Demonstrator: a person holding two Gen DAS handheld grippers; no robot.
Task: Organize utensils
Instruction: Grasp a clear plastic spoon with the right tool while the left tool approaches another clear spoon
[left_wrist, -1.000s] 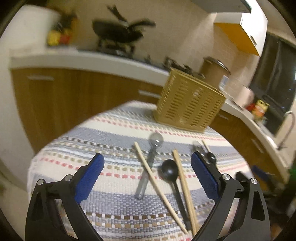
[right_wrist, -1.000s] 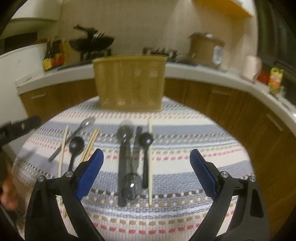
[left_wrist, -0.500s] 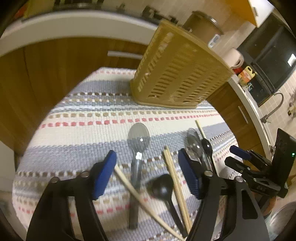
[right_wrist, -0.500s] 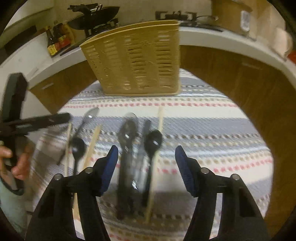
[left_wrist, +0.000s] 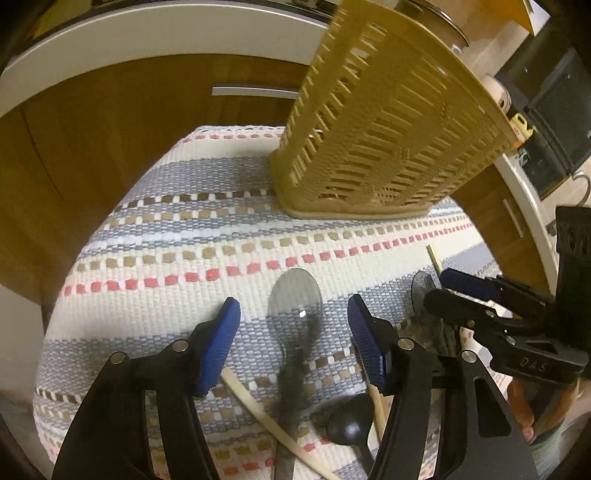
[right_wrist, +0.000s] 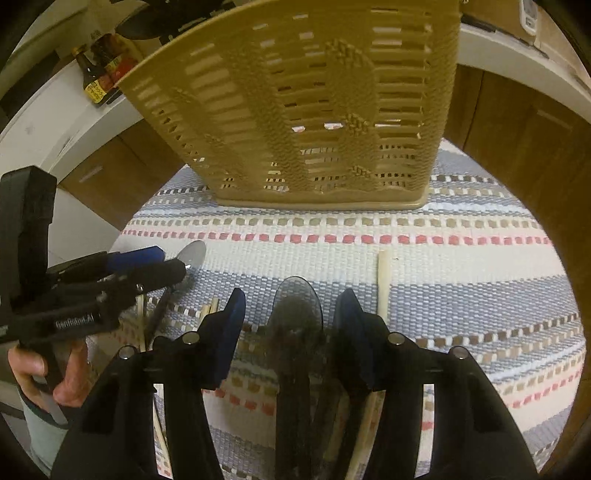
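My left gripper (left_wrist: 293, 332) is open, low over the striped cloth, its fingers either side of a clear grey spoon (left_wrist: 295, 306). A wooden chopstick (left_wrist: 255, 402) and a black spoon (left_wrist: 347, 421) lie beside it. My right gripper (right_wrist: 291, 325) is open, straddling another smoky clear spoon (right_wrist: 297, 306); a chopstick (right_wrist: 384, 284) lies to its right. The tan slotted utensil basket (right_wrist: 295, 103) stands upright just beyond, and also shows in the left view (left_wrist: 384, 125). Each gripper shows in the other's view: the right (left_wrist: 491, 306), the left (right_wrist: 110, 273).
The striped cloth (right_wrist: 461, 266) covers a small round table. Wooden cabinets (left_wrist: 110, 122) and a white countertop (left_wrist: 129, 33) curve behind it. Sauce bottles (right_wrist: 99, 70) stand on the counter at the left.
Both grippers have dropped down and forward toward the cloth, narrowed their opening, and now each straddles a clear spoon. The basket looms much closer.
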